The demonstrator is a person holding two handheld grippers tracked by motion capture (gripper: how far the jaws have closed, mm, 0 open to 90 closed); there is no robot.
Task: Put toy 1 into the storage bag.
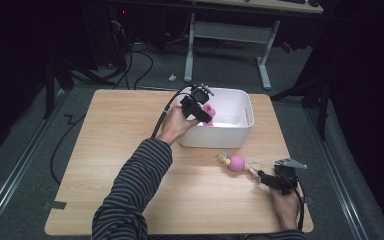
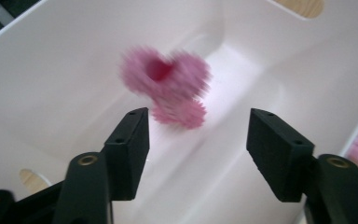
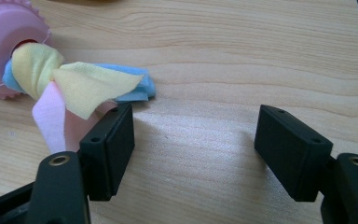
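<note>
I see the ridged pink toy (image 2: 168, 88), blurred, inside the smooth white plastic bin (image 1: 240, 131), clear of my left gripper (image 2: 198, 135), whose jaws are released. My right gripper (image 3: 193, 140) rests unclenched beside the knotted cloth toy (image 3: 65, 79) on the wood-grain table (image 1: 115, 150).

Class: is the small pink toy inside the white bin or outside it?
Inside: the pink toy shows blurred against the white bin interior.

Counted: 1 white bin (image 1: 237, 131) on 1 desk (image 1: 110, 150), 1 pink toy (image 2: 170, 86) inside, 1 knotted rope toy (image 1: 238, 162) w/ pink ball, 2 tongs.
</note>
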